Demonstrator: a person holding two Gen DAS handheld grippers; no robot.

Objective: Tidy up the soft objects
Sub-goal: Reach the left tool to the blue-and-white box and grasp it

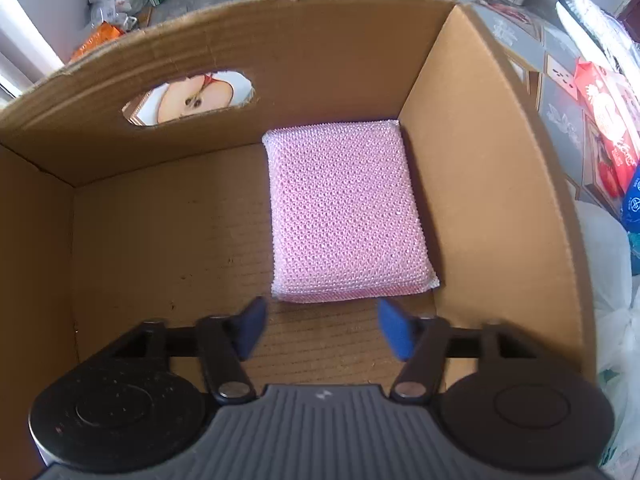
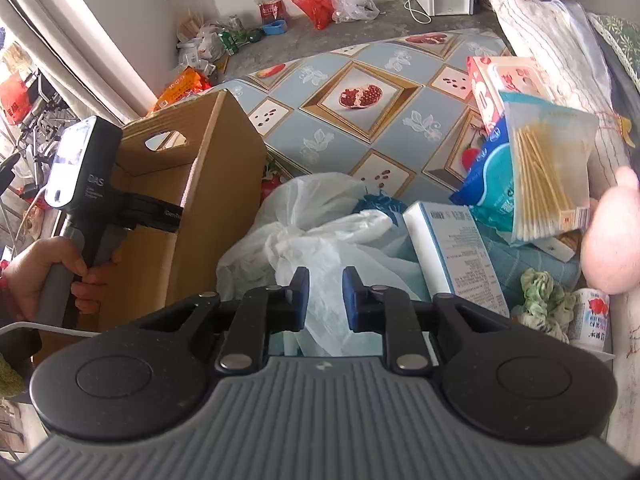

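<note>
Now the left gripper hovers inside the open brown cardboard box, fingers wide and empty, just short of the pink mesh-covered rectangular sponge. Sponge lies flat on the box floor, tucked into the far right corner, one long side against the right wall, far end touching the back wall below the oval handle cut-out.

Judgement: placing step looks done; best move is to lift the left gripper straight up, fingers kept wide so they don't snag the mesh or drag the sponge out of its corner.

Right gripper points down at the crumpled white plastic bag on the patterned-cloth counter, beside the box; fingers narrow, a small gap between them, nothing pinched as far as visible. For the next pick, widen first, then take a thick fold of bag, not a thin edge.

Sponge: puffy, pillow-like, shiny netted weave, corners slightly pointed, looks clean and springy.
</note>
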